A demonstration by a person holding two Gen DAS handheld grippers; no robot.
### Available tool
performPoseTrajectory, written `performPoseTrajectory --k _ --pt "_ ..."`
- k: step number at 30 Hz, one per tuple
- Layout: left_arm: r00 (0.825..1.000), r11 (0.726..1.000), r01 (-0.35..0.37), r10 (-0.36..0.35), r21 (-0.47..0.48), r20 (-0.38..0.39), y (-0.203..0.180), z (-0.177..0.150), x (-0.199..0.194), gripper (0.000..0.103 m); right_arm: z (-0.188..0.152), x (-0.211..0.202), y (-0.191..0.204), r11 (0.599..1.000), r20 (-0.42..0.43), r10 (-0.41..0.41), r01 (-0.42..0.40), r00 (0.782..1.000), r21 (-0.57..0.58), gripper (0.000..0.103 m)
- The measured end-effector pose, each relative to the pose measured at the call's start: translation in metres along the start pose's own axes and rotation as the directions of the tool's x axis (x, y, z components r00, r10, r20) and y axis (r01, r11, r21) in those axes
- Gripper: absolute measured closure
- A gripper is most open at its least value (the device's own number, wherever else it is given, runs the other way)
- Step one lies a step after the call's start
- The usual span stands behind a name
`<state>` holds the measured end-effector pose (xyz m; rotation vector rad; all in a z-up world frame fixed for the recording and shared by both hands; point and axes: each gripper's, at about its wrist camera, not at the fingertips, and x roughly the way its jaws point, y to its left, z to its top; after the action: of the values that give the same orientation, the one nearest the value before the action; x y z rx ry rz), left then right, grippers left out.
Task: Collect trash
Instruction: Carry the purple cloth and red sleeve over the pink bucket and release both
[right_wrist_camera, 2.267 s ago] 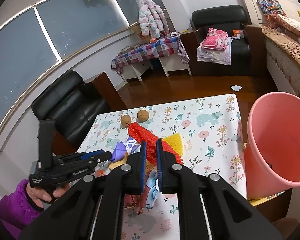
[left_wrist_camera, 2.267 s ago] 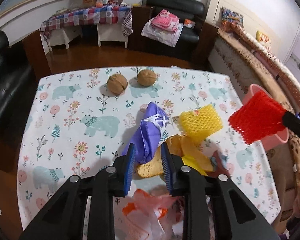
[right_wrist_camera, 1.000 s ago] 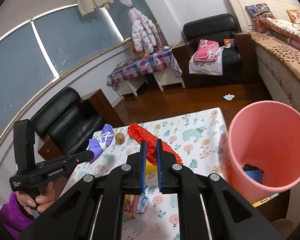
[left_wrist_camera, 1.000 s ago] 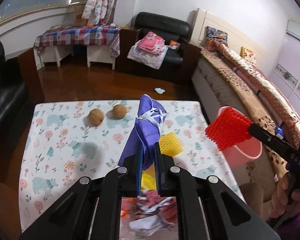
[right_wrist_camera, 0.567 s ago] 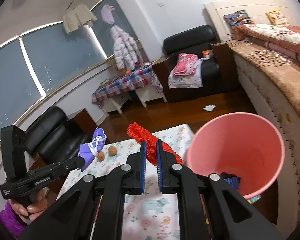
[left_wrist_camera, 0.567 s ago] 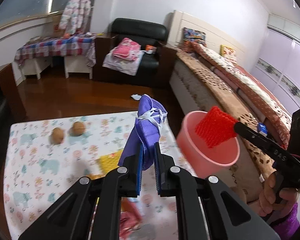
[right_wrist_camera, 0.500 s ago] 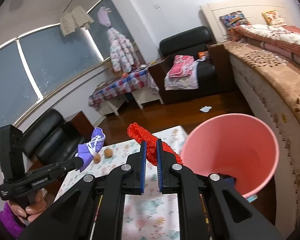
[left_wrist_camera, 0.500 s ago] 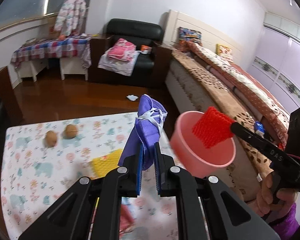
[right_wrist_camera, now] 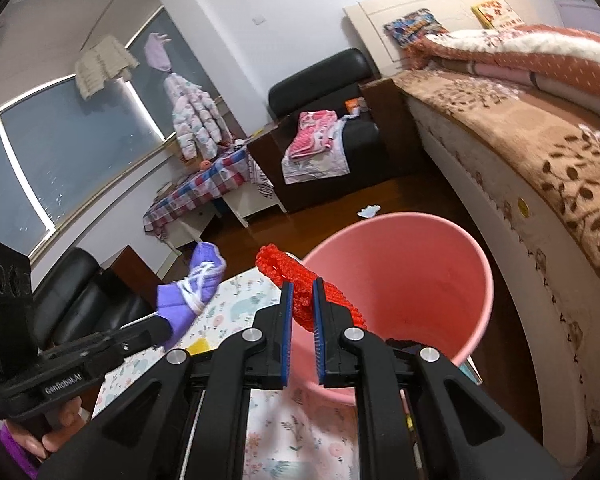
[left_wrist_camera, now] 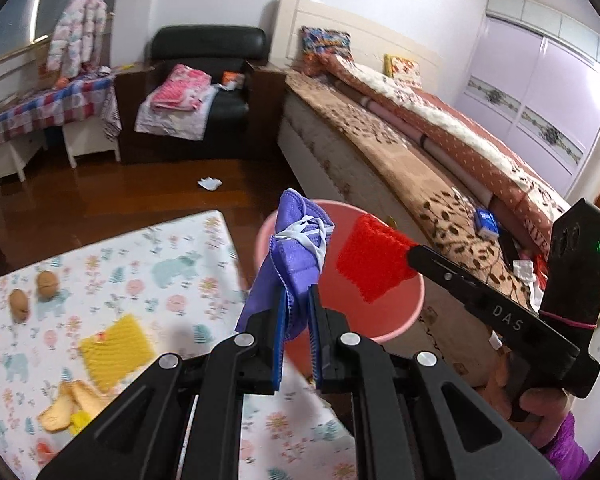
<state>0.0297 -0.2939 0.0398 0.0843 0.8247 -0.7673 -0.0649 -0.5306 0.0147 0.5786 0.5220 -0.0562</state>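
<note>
My left gripper is shut on a purple face mask with white straps and holds it in the air at the near rim of the pink bin. My right gripper is shut on a red foam net and holds it over the near rim of the pink bin. The red net also shows in the left wrist view, above the bin opening. The mask shows in the right wrist view, left of the bin. Dark trash lies inside the bin.
The bin stands beside the table with the animal-print cloth. On it lie a yellow foam net, two walnuts, peel scraps. A bed is right of the bin. A white scrap lies on the wooden floor.
Both grippers have swung right from the table toward the pink bin, each still holding its item. The mask and red net now hang at the bin's rim.
</note>
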Motion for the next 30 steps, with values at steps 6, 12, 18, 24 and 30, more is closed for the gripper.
performPoseTrajectory --k 6,12,18,24,30 --pt "0.998 1.0 0.018 -0.016 0.025 -0.066 -0.018 -0.001 0.039 0.093 -0.005 0.007 -0.017 0.999 -0.022 -0.03 0.03 0.999 0.021 0.093" --pt "0.993 1.0 0.023 -0.022 0.007 -0.117 -0.023 -0.003 0.068 0.093 -0.011 0.016 -0.028 0.997 -0.052 -0.063 0.065 0.997 0.028 0.093" --pt "0.99 1.0 0.019 -0.019 0.003 -0.141 -0.024 -0.002 0.086 0.093 -0.016 0.022 -0.04 0.995 -0.069 -0.089 0.092 0.994 0.041 0.093" --pt "0.99 1.0 0.016 -0.015 0.005 -0.139 -0.027 -0.001 0.09 0.093 -0.018 0.027 -0.044 0.992 -0.089 -0.114 0.118 0.989 0.04 0.093" --pt "0.993 1.0 0.016 -0.017 -0.007 -0.12 -0.027 0.0 0.087 0.072 -0.02 0.032 -0.042 0.985 -0.104 -0.166 0.169 0.981 0.017 0.092"
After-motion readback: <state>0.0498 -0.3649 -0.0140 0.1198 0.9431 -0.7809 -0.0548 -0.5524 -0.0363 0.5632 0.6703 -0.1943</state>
